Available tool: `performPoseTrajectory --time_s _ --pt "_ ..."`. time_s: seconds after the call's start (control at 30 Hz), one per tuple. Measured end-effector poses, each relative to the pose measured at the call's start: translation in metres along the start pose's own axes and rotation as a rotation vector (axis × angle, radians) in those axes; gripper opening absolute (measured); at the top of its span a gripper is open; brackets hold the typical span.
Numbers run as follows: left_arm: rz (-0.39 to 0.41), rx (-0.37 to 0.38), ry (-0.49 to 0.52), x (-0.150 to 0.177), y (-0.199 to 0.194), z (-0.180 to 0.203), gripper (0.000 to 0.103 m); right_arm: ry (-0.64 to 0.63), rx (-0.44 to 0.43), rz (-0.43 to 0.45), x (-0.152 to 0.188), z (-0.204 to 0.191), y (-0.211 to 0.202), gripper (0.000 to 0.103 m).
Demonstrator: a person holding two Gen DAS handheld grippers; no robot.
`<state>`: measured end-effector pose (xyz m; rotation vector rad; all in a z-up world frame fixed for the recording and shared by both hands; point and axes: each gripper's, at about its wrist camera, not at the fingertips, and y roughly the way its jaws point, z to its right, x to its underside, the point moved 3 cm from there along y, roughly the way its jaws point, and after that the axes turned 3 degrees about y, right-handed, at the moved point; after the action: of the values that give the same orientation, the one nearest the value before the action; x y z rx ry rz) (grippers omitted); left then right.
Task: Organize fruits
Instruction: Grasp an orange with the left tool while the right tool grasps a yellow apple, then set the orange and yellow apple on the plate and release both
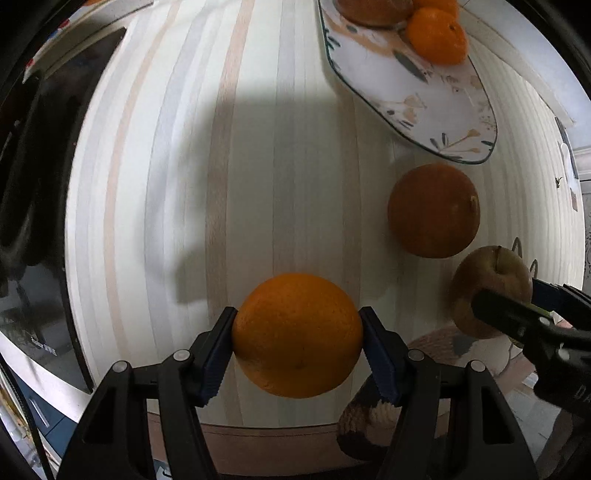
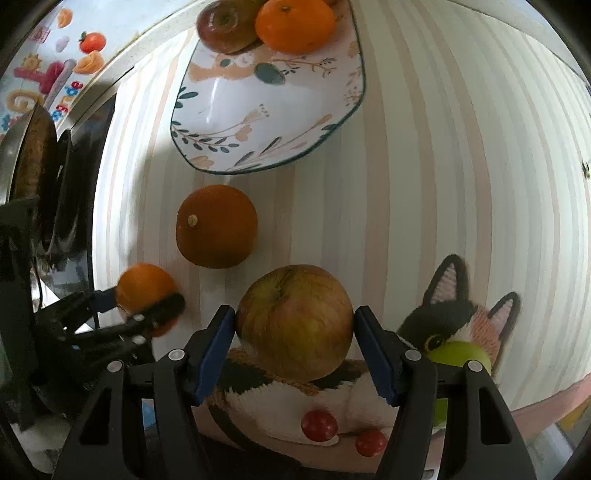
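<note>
My left gripper (image 1: 298,350) is shut on a bright orange (image 1: 297,334), its blue pads pressing both sides near the table's front edge. My right gripper (image 2: 295,347) is shut on a yellow-red apple (image 2: 295,321) above a cat-shaped mat (image 2: 461,321). Each view shows the other grip: the apple (image 1: 487,284) at the right, the orange (image 2: 146,291) at the left. A darker orange (image 2: 216,226) lies loose on the striped cloth between them. Behind it a flowered plate (image 2: 258,122) holds a red apple (image 2: 225,26) and a mandarin (image 2: 295,24).
A green fruit (image 2: 461,354) and two cherry tomatoes (image 2: 319,424) lie on the cat mat at the table's near edge. A dark hob with a pan (image 2: 33,155) borders the table on the left. Striped cloth (image 1: 258,166) stretches bare left of the plate.
</note>
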<state>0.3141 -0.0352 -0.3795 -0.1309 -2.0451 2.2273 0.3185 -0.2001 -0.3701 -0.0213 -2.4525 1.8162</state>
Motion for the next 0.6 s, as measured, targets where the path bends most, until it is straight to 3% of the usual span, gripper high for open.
performPoseTrajectory --time_s 0.43,0.6 --pt "-0.002 0.009 -0.009 -0.001 -0.002 -0.010 0.063 -0.042 0.045 -0.012 -0.016 -0.013 0.017 0.070" --pt "0.008 0.004 -0.015 -0.003 -0.006 -0.011 0.063 -0.039 0.047 0.029 -0.010 -0.016 0.017 0.069"
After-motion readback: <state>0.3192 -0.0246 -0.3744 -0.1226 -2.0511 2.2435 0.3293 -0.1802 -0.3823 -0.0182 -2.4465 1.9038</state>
